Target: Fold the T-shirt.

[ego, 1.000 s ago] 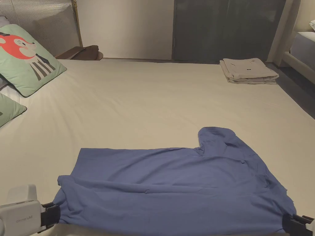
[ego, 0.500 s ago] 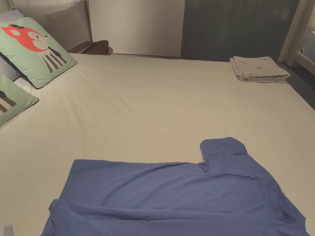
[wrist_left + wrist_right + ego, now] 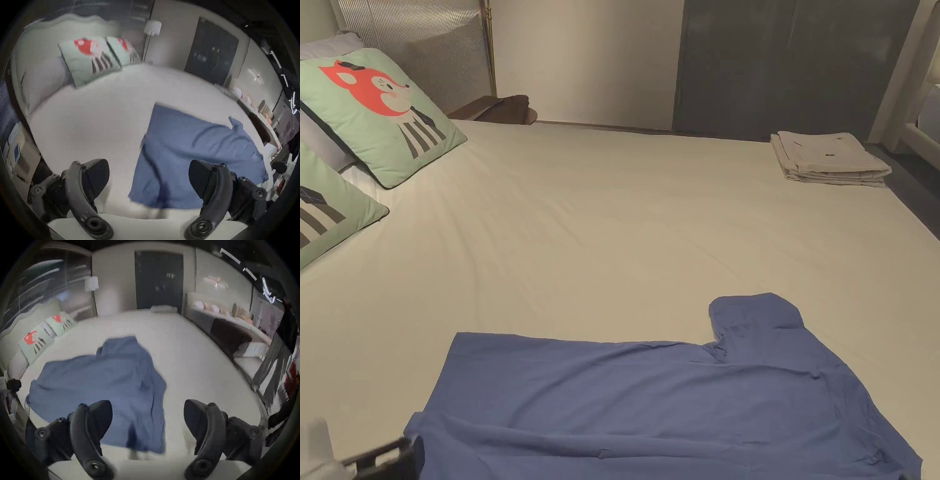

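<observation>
Left gripper [image 3: 148, 178] sits low at the near edge, jaws spread wide apart, nothing pinched between them. In the head view its dark tip [image 3: 384, 459] pokes into the bottom-left corner with a bit of white housing behind. Right gripper [image 3: 147, 417] is gaping too, both dark curved jaws parted with clear space between the pads. Both point forward and slightly down, level with each other. From the right gripper view, the left one appears far off at the left edge.
</observation>
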Demonstrator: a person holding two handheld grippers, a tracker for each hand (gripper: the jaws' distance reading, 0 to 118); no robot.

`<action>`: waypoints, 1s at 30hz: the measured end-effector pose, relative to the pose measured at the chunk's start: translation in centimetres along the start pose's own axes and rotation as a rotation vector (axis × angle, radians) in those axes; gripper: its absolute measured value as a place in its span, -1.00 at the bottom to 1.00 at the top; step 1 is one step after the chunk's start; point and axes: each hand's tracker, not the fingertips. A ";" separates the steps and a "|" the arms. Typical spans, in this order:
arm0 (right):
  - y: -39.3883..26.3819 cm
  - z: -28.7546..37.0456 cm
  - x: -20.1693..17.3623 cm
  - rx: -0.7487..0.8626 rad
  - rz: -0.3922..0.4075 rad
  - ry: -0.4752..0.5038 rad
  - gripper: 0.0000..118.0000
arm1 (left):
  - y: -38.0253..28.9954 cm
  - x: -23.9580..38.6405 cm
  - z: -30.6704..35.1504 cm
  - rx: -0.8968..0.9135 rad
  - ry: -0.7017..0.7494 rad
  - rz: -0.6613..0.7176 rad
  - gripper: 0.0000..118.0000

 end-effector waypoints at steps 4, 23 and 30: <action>3.6 0.3 -2.9 0.224 0.009 -0.056 0.60 | 2.8 3.4 0.5 0.200 -0.031 -0.065 0.67; 8.8 -3.6 -7.5 0.299 -0.019 0.039 -1.00 | 12.7 6.8 -9.4 0.055 -0.092 -0.102 -0.97; 8.4 -5.8 -7.4 0.224 -0.015 0.029 -1.00 | 13.3 4.9 -21.0 -0.292 -0.004 -0.087 0.51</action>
